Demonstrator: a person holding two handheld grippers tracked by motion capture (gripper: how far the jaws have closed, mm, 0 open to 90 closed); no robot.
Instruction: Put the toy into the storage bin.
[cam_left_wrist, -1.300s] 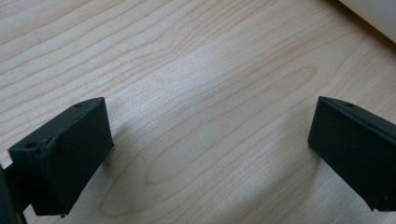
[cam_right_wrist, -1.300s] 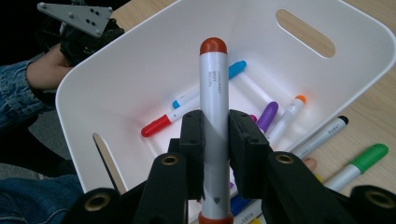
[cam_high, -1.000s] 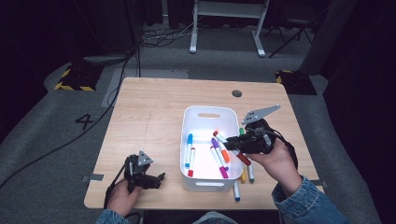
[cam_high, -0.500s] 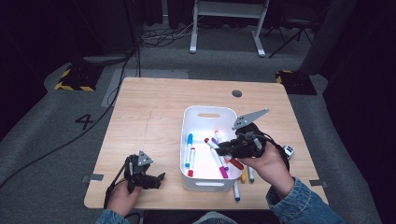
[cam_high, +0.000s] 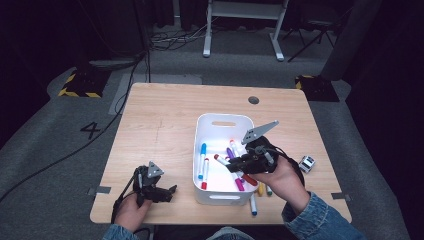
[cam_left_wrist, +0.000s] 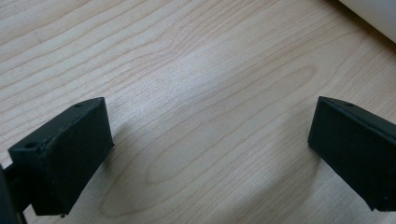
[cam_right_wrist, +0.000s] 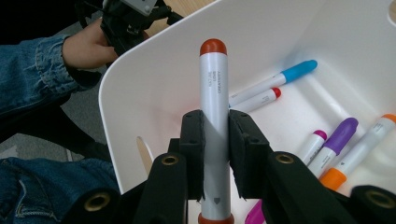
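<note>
Markers (cam_high: 205, 165) crowd the white bin (cam_high: 222, 120); the table's (cam_high: 160, 120) left half lies open.

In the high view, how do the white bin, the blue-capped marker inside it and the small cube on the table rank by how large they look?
1. White bin, clearly the largest.
2. Blue-capped marker, long and thin, lying in the bin.
3. Small cube, right of the bin, shorter than the marker.

A light wooden table (cam_high: 160, 125) with a round grommet (cam_high: 253, 100) is standing on grey carpet (cam_high: 50, 165). A white frame (cam_high: 242, 25) is standing behind it. Black cables (cam_high: 150, 45) are trailing across the floor. Yellow-black hazard tape (cam_high: 75, 92) is lying at left. Surroundings are remaining dark.
</note>
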